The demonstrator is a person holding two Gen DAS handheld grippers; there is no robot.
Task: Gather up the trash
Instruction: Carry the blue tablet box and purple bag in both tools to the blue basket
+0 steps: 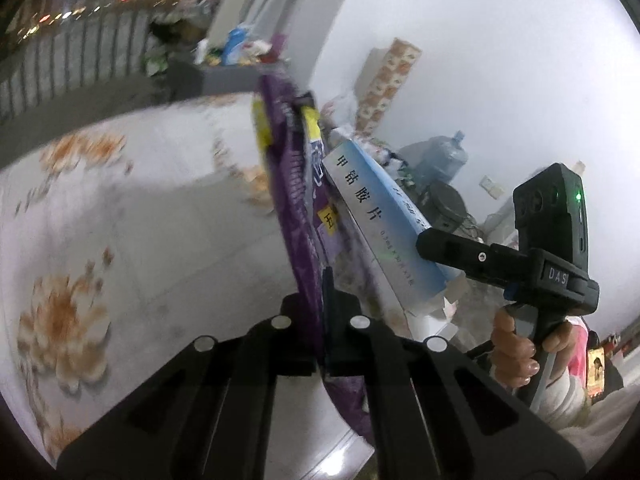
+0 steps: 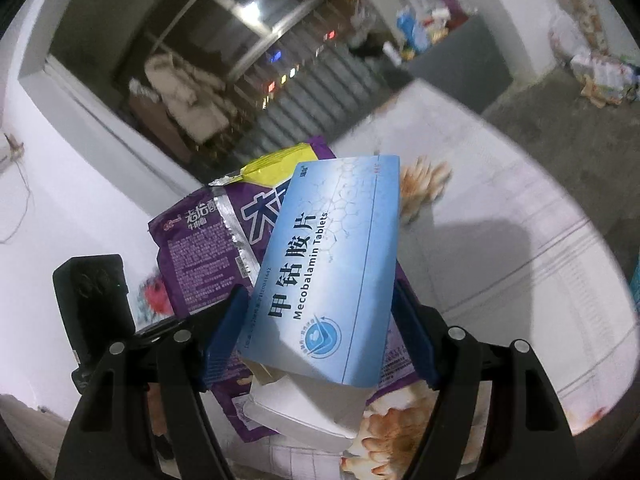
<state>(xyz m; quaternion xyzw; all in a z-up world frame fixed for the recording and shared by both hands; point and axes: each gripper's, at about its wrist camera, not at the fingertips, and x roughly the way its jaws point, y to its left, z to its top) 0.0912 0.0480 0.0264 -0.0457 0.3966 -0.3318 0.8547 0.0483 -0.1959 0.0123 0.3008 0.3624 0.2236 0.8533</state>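
My left gripper (image 1: 322,320) is shut on a purple snack wrapper (image 1: 298,184), held edge-on above the floral table (image 1: 140,220). My right gripper (image 2: 320,320) is shut on a blue Mecobalamin tablet box (image 2: 332,264), its end flap open. In the right wrist view the purple wrapper (image 2: 204,252) lies right behind the box. In the left wrist view the box (image 1: 380,224) is pressed against the wrapper's right side, with the right gripper (image 1: 436,244) clamped on it.
A white tabletop with orange flower print (image 2: 500,240) lies below. A grey ledge with bottles and packets (image 1: 240,52) stands behind. A water jug (image 1: 444,156) and stacked cartons (image 1: 384,84) sit by the white wall. A dark window with railings (image 2: 248,80) is at the far left.
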